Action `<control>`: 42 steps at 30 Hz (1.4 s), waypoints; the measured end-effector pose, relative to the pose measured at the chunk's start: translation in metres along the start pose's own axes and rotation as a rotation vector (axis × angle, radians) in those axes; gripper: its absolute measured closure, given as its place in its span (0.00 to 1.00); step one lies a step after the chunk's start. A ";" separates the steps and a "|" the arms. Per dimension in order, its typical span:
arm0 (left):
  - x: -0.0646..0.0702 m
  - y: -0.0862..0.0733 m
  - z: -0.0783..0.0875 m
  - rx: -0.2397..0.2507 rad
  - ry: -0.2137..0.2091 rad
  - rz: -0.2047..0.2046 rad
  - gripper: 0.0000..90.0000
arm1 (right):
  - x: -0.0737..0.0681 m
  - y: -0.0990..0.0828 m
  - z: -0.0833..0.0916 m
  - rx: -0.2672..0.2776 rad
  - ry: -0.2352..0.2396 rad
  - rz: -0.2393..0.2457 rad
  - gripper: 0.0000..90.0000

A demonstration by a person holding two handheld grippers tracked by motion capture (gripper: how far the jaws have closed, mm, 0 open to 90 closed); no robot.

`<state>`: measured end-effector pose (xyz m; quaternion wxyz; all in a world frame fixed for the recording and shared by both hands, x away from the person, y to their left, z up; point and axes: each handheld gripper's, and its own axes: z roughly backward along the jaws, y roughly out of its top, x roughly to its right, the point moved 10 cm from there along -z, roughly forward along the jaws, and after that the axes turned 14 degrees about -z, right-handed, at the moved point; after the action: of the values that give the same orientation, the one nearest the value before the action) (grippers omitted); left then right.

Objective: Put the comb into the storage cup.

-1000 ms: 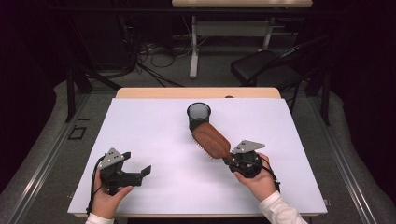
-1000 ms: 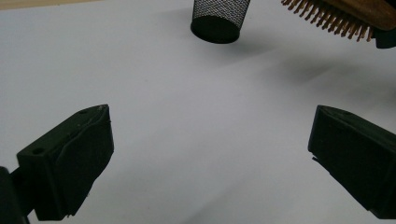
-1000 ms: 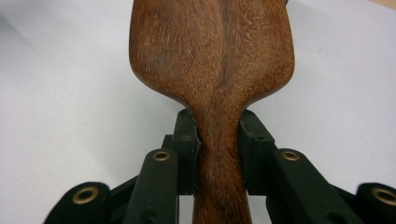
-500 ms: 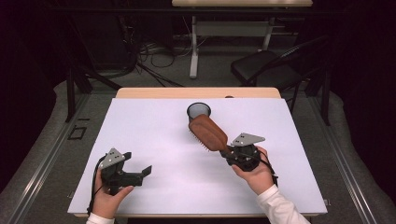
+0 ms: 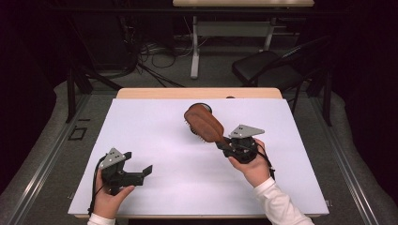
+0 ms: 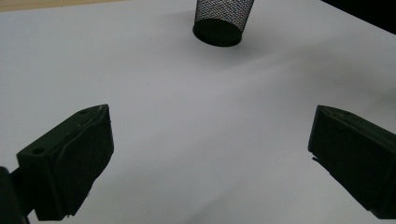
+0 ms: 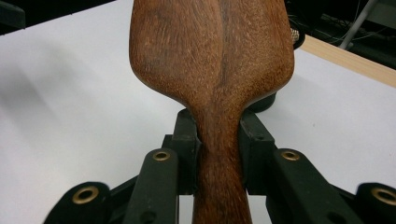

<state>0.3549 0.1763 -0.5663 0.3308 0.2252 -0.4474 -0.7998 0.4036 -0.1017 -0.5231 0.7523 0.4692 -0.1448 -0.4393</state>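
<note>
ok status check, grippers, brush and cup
Right gripper shut on hairbrush handle, lifted. Left gripper open, empty. Mesh cup upright beyond, nothing between.

wood hairbrush – handle clamped btwn fingers

Dark room, grey floor, black chair

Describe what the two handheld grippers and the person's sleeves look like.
Both the left gripper and right gripper are black, two-jawed, each topped by a grey three-cornered plate. A black cable trails from each. Brass-coloured rivets mark the right one's linkages. The sleeves are white.
</note>
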 end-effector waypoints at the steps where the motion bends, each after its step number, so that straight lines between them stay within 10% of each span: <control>1: 0.000 0.000 0.000 -0.001 -0.001 -0.001 0.00 | 0.000 0.002 -0.001 0.004 -0.001 0.000 0.79; 26: 0.009 0.013 -0.003 0.024 -0.035 -0.012 0.01 | -0.007 0.023 -0.004 0.129 0.014 0.017 0.79; 42: 0.016 0.051 -0.011 0.040 -0.089 -0.065 0.00 | -0.013 0.022 -0.002 0.177 0.029 0.026 0.79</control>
<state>0.3682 0.1391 -0.5289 0.2802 0.2104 -0.4699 -0.8102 0.4087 -0.0867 -0.5031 0.7154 0.5382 -0.1784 -0.4083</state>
